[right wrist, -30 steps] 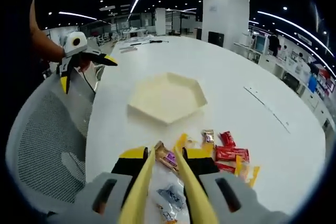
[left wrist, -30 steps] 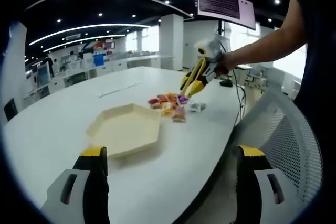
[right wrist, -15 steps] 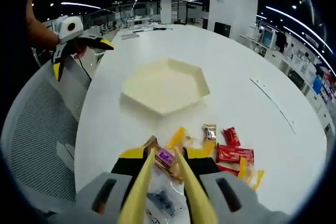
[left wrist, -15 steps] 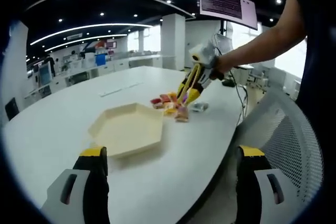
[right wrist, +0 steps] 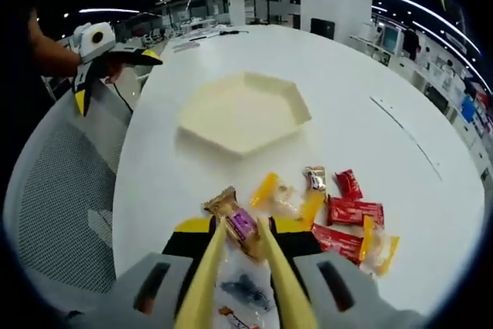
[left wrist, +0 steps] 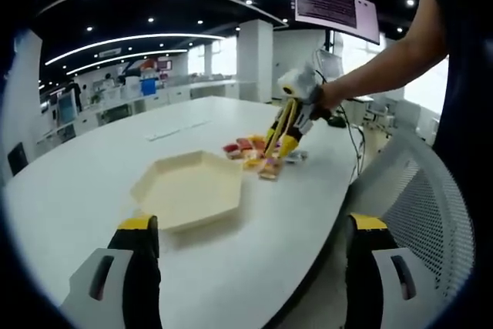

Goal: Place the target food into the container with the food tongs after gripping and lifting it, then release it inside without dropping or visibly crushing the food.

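Observation:
A cream hexagonal tray [left wrist: 189, 188] [right wrist: 243, 111] lies on the white table. To its side is a pile of wrapped snacks [left wrist: 258, 152] [right wrist: 347, 217]. My right gripper [right wrist: 243, 243] [left wrist: 296, 105] is shut on yellow food tongs [right wrist: 212, 267] [left wrist: 276, 125]. The tong tips flank a brown and purple wrapped snack [right wrist: 237, 221] at the near edge of the pile; whether they pinch it I cannot tell. My left gripper [left wrist: 253, 225] [right wrist: 108, 59] is open and holds nothing, low at the table's edge near the tray.
The white table [left wrist: 85, 167] stretches far beyond the tray. A grey mesh chair [left wrist: 431, 206] [right wrist: 54, 190] stands at the table's edge. A clear wrapper with blue print [right wrist: 240, 287] lies under the tongs. A person's arm [left wrist: 385, 63] carries the right gripper.
The right gripper has come down and toward the pile with the tongs, whose tips now sit lower beside the brown and purple snack. The left gripper has stayed put.

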A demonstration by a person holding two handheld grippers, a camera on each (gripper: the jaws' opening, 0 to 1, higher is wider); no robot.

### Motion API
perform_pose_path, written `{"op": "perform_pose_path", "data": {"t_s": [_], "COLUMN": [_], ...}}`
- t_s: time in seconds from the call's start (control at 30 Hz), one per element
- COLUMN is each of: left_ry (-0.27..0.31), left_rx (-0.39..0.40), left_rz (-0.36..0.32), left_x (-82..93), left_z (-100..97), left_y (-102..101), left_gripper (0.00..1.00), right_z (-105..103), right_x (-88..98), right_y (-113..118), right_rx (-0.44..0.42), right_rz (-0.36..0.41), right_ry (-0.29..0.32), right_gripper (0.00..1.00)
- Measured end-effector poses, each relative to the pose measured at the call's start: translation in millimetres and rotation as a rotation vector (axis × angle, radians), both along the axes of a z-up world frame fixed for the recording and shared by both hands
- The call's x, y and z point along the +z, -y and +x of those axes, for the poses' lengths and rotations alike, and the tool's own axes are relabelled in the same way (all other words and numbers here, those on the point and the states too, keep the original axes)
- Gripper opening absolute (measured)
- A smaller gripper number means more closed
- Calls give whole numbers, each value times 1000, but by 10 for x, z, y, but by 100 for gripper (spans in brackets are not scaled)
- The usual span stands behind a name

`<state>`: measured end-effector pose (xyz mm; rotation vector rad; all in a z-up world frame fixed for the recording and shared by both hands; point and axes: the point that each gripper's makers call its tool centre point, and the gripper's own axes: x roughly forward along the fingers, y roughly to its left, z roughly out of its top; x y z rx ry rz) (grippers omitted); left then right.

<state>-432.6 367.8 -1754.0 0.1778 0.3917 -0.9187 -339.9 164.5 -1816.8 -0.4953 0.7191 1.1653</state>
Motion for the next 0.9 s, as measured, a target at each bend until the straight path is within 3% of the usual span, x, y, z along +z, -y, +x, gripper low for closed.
{"op": "perform_pose_path", "data": {"t_s": [0.33,0.5,0.7,0.83,0.9], "left_ry": [-7,-12,-12,-12,-12], "left_rx": [-3,-1,10,9,11], "left_rz": [7,9,9,11,11], "left_x": [-23,-34,-36,-37,-36], "left_z": [-4,1,18,17,19], "left_y": [0,-4,-22,-21,-24], "left_gripper": [97,96,96,96,95], "right_z": [-38,114,135,143,162], "right_x": [-97,-90,-103,-129,-134], "right_y": [-67,-128,-178,-170,-148], "right_rx": [81,73,72,81,45], "right_rz": [-63,-62,-54,-88,-102], "right_ry": [29,34,29,61,60], "right_gripper": [27,27,27,27,25]}}
